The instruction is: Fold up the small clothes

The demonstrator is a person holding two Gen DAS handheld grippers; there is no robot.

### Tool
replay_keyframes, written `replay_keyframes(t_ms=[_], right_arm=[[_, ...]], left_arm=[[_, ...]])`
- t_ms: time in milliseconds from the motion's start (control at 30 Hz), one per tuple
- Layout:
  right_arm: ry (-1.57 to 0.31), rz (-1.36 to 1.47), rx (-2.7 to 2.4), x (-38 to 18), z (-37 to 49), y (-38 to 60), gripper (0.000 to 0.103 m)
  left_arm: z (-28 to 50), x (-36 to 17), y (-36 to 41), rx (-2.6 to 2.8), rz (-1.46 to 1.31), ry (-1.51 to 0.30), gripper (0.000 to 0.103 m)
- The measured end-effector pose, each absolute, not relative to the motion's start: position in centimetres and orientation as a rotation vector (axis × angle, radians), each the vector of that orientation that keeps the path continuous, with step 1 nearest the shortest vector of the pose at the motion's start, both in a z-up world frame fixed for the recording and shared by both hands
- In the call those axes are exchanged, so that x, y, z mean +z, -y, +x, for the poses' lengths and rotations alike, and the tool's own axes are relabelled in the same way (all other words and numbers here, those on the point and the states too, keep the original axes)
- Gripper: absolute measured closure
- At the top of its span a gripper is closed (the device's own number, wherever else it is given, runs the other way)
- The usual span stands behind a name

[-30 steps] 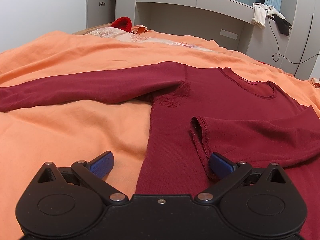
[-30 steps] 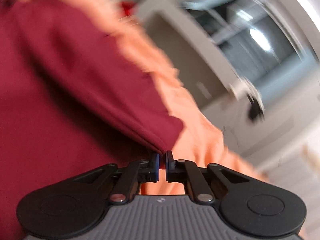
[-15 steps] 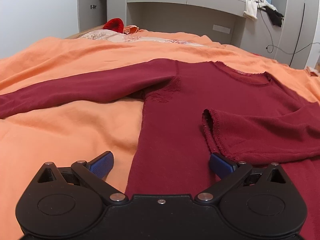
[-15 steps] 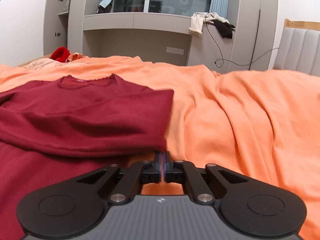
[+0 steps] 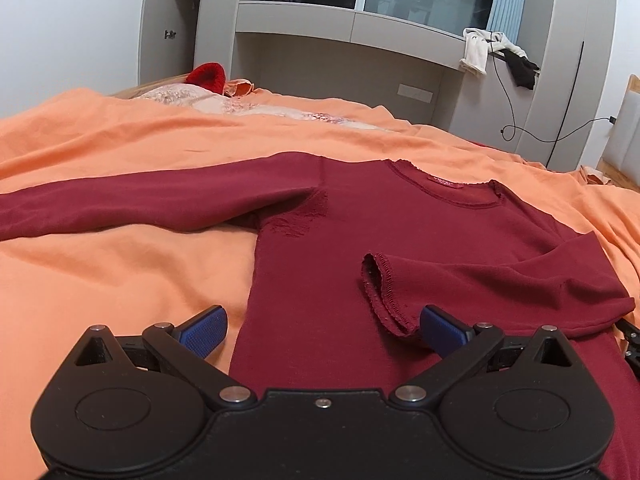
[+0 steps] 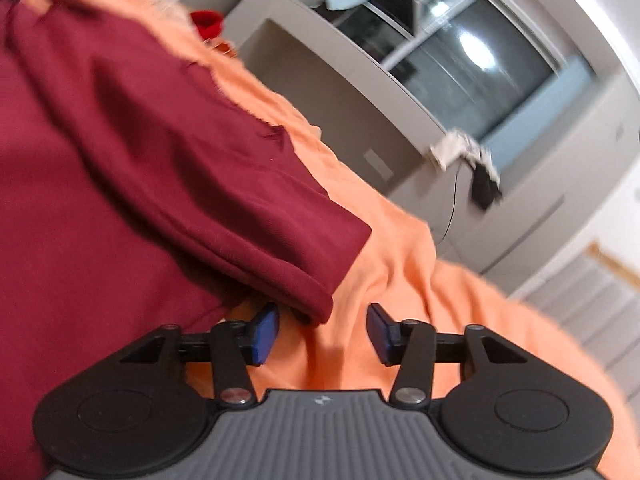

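Your left claw stands released, its blue pads spread wide with nothing pressed between them. Directly ahead of it lies the dark red sweater, flat on the orange bedspread. Just beyond your right-hand pad sits the cuff of the sleeve folded across the body; whether cuff and pad touch cannot be told. The other sleeve runs out straight to the far left of the claw. Further ahead is the neckline, then a red knitted item at the bed's far edge, then the grey cabinet with clothes hung on it.

Your right claw has its jaws opening; the pads press on nothing. The folded sleeve's bend lies just ahead of the gap, nearer the left pad, apart from both pads. Bedspread shows between the pads and to the right.

Only the left wrist view shows the cuff, the spread sleeve and the neckline. Only the right wrist view, tilted and blurred, shows the sleeve's bend close up. The tip of your right claw appears at the right edge of the left view.
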State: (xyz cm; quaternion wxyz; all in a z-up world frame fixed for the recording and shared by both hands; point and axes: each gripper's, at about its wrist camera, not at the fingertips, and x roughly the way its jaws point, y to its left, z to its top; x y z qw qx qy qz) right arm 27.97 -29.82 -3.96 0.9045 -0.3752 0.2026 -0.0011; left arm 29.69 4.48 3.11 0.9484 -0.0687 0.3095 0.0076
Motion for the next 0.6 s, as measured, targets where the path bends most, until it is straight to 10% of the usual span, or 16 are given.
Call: replay_keyframes(t_ms=[33, 333, 600], right_arm=[[-0.433, -0.781, -0.003, -4.1, 28.2, 29.8, 0.095], [-0.617, -0.049, 0.055, -1.0, 29.5, 35.0, 0.098], [-0.630, 0.056, 0.084, -0.8, 28.9, 37.1, 0.093]], left_arm=[[29.7, 3.0, -4.5, 0.013, -0.140, -0.628, 0.001], [30.7, 1.2, -3.4, 0.021, -0.034, -0.730, 0.001], [30.3, 1.5, -3.6, 0.010, -0.035, -0.718, 0.001]])
